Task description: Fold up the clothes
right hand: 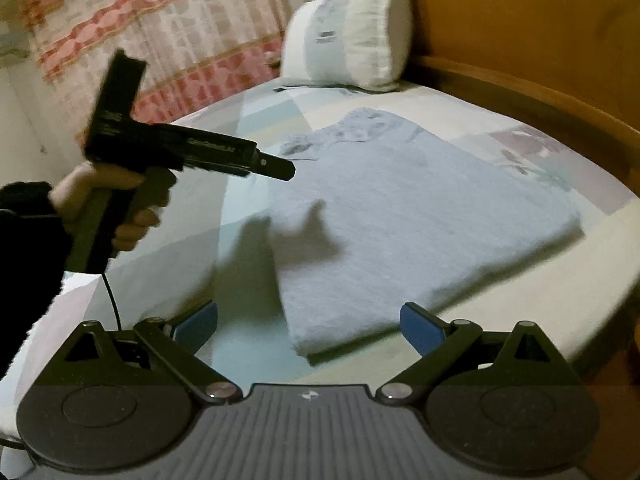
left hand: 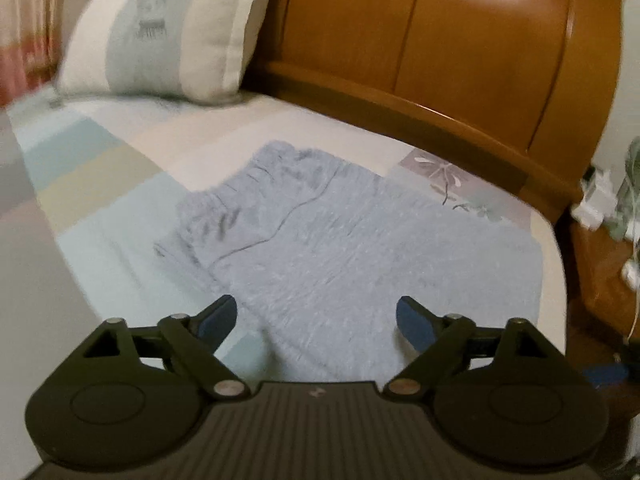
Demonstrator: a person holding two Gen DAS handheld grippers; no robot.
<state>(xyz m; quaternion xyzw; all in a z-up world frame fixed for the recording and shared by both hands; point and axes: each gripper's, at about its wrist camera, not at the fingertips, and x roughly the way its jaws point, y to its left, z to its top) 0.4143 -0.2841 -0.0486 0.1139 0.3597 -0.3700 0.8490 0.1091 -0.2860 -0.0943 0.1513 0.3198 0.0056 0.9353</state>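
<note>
Both our left gripper (left hand: 316,316) and right gripper (right hand: 308,326) hang released above the folded pale-blue fleece garment (right hand: 400,216); a careless pinch could drag its layers apart.

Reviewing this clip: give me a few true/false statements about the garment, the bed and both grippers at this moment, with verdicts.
1. The light blue garment lies on the bed. True.
2. The left gripper is clamped on the garment. False: its jaws stand open with nothing pinched between them.
3. A pillow leans against the wooden headboard. True.
4. The right gripper holds a corner of the garment. False: its jaws are open above the garment's near edge, gripping nothing.
5. The garment is bunched in a heap on the pillow. False: it lies flat on the bedsheet, apart from the pillow.
</note>
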